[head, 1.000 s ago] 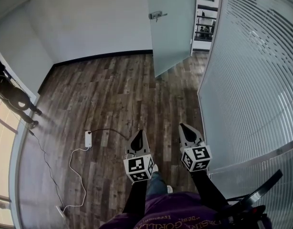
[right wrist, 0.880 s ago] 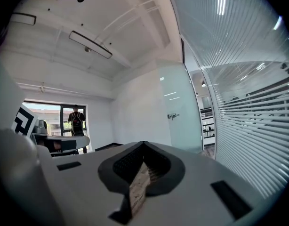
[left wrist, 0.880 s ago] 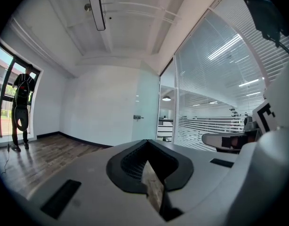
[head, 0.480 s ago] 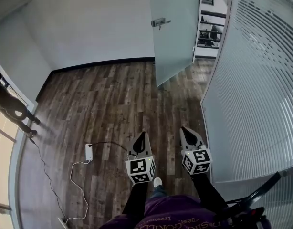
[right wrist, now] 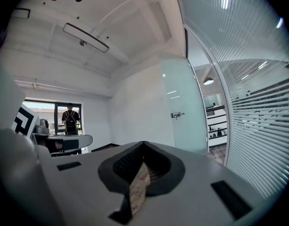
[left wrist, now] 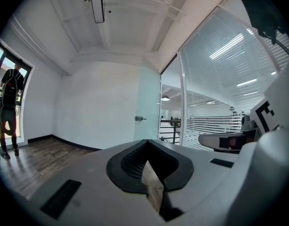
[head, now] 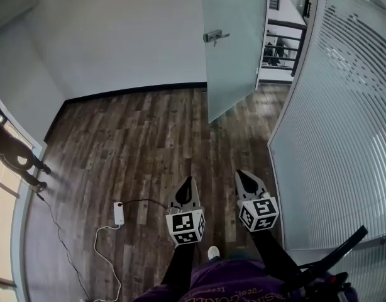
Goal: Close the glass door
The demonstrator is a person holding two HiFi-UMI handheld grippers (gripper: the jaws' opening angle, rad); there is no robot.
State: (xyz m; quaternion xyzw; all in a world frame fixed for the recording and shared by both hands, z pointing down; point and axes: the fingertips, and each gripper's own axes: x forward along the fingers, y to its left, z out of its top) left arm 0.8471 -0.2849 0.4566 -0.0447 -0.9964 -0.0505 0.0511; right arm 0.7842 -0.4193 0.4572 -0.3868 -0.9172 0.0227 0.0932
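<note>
Clerk: Location of glass door (head: 234,49)?

Checker: Ajar, straight ahead of both claws, well apart. Entry one, left gripper (head: 187,181): jaws pressed together, nothing held. Entry two, right gripper (head: 242,175): likewise.

Clerk: Hazards?

Checker: Probable: closed tips skid off handle (head: 215,36); hard shove slams pane into frame. Also striped partition (head: 344,137), close on outer side of right gripper: knock risk.

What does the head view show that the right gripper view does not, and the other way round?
Only the head view shows the power strip on the wood floor. Only the right gripper view shows the long ceiling lamp. Both show the open glass door, its handle, the striped glass wall and a person.
</note>
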